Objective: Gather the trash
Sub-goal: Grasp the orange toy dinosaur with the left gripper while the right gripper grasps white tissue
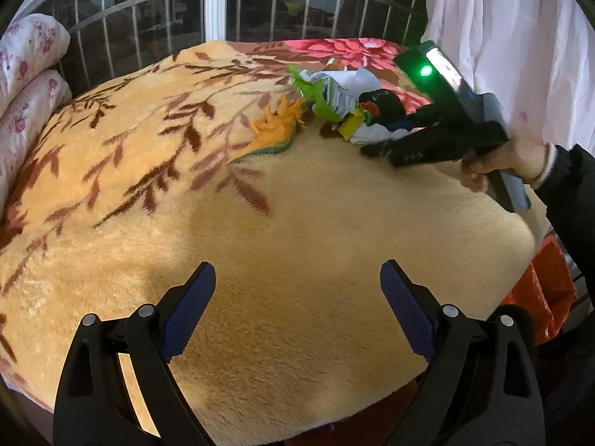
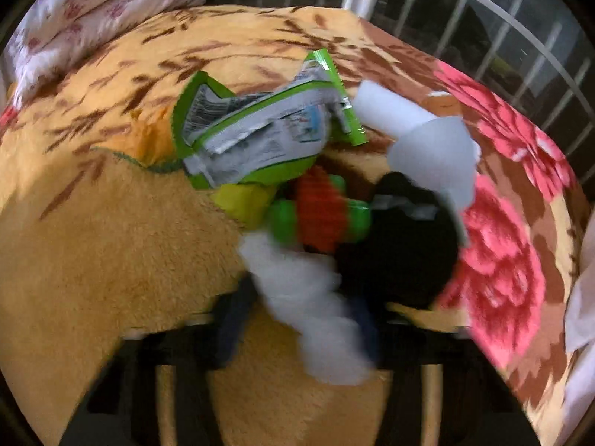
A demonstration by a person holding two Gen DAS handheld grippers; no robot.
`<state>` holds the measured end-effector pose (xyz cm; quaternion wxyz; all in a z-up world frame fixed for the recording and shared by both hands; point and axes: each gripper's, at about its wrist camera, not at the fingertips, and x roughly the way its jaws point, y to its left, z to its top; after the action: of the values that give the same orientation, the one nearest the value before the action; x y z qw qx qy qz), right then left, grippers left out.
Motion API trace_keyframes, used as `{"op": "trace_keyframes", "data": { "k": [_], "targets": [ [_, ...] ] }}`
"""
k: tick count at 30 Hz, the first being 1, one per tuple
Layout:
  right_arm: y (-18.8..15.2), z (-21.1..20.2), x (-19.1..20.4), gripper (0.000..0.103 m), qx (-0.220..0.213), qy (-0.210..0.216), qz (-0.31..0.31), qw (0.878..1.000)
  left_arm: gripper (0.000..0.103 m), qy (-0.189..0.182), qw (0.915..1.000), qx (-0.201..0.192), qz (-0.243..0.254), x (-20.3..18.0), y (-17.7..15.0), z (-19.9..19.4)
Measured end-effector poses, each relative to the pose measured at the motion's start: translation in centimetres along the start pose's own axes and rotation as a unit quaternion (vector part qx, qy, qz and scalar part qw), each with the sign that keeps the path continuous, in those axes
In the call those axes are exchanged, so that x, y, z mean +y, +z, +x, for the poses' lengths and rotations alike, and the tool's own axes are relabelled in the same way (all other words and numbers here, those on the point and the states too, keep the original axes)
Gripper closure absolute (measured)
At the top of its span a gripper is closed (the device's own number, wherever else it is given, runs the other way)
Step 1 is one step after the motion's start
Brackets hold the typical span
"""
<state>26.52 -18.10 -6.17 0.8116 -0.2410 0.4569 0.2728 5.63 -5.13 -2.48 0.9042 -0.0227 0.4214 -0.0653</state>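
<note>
Trash, a heap of crumpled white tissue, green-edged foil wrapper and black scrap, lies on the tan plush blanket. Right gripper straddles the tissue, grip unclear through blur; left gripper gapes empty, well apart.

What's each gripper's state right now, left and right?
Left gripper: open, nothing between its fingers, above the blanket.
Right gripper: at the trash pile, white tissue between its fingers; too blurred to tell if it grips.

Bedroom, plush floral blanket, folded quilts, barred window
</note>
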Motion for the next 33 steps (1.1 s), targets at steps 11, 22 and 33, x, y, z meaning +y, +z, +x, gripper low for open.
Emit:
{"op": "trace_keyframes", "data": {
  "k": [11,22,33],
  "targets": [
    [-7.4,-9.8,-1.0,0.065,-0.148,0.106,0.168,0.969,0.015,0.0,0.9993,0.014,0.035,0.3,4.1,3.0],
    [-14.4,-13.7,3.4,0.065,-0.216,0.111,0.25,0.937,0.015,0.035,0.9928,0.044,0.106,0.7,11.3,11.4],
    [-15.7,-12.8,4.0,0.065,-0.212,0.12,0.276,0.93,0.055,0.028,0.9963,0.045,0.069,2.1,12.8,15.0]
  ]
}}
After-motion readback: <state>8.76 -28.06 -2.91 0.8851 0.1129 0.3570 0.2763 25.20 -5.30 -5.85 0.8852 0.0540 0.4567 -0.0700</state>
